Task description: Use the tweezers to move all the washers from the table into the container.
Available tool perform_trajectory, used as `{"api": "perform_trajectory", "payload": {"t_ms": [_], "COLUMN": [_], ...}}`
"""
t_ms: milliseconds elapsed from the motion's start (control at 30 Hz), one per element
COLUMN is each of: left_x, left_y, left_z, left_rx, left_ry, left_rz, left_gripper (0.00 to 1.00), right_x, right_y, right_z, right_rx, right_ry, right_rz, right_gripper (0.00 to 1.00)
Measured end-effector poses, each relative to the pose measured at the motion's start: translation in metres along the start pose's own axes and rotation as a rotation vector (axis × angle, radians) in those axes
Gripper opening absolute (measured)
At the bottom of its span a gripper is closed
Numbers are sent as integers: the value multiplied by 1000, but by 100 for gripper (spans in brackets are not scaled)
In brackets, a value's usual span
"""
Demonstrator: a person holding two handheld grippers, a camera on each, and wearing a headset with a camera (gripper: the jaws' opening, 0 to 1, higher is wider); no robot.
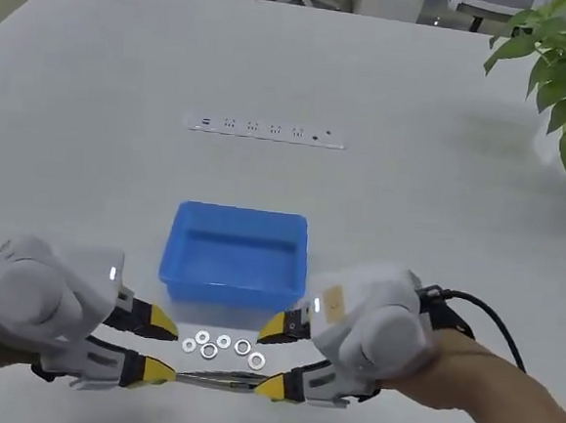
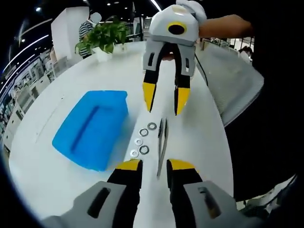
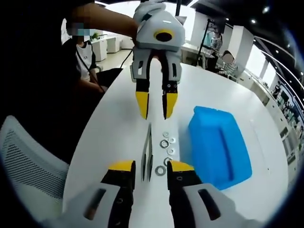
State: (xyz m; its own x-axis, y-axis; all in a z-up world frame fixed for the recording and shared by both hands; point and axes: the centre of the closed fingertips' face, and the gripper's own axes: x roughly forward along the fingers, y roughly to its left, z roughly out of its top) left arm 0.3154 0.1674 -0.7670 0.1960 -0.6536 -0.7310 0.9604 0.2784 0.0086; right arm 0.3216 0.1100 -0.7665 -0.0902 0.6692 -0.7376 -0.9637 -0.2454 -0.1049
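Several small metal washers [image 1: 219, 346] lie in a cluster on the white table [image 1: 411, 202], just in front of the blue rectangular container [image 1: 237, 251]. Steel tweezers [image 1: 217, 379] lie flat beside them, nearer me. My left gripper [image 1: 162, 347] and right gripper [image 1: 269, 359] face each other across the washers, both open and holding nothing. In the left gripper view the tweezers [image 2: 162, 141] run from between my own jaws toward the right gripper [image 2: 166, 100], with the washers [image 2: 142, 142] and container [image 2: 92, 127] to their left. The right gripper view mirrors this: tweezers [image 3: 148, 153], washers [image 3: 166, 148], container [image 3: 219, 146].
A white power strip [image 1: 267, 130] lies on the table beyond the container. A green potted plant [image 1: 559, 67] stands at the far right corner. A white mesh chair [image 3: 28, 161] sits by the table's near edge, and people sit in the background.
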Motion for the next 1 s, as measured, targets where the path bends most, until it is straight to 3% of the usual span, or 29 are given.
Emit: {"api": "perform_trajectory", "payload": {"t_ms": [400,900,1000], "left_x": [12,22,22], "left_y": [-1,-2,-1], "left_z": [-16,-32,-31], "left_rx": [47,85,78], "left_ry": [81,146,141], "left_rz": [-35,-65,-66], "left_gripper": [18,11,10], "right_x": [19,34,35], "right_y": [2,3,4], "right_z": [-7,-14,-14], "right_rx": [-33,-25,-20], "right_ry": [39,67,67], "right_rz": [46,71,74], "right_gripper": [21,16,15]}}
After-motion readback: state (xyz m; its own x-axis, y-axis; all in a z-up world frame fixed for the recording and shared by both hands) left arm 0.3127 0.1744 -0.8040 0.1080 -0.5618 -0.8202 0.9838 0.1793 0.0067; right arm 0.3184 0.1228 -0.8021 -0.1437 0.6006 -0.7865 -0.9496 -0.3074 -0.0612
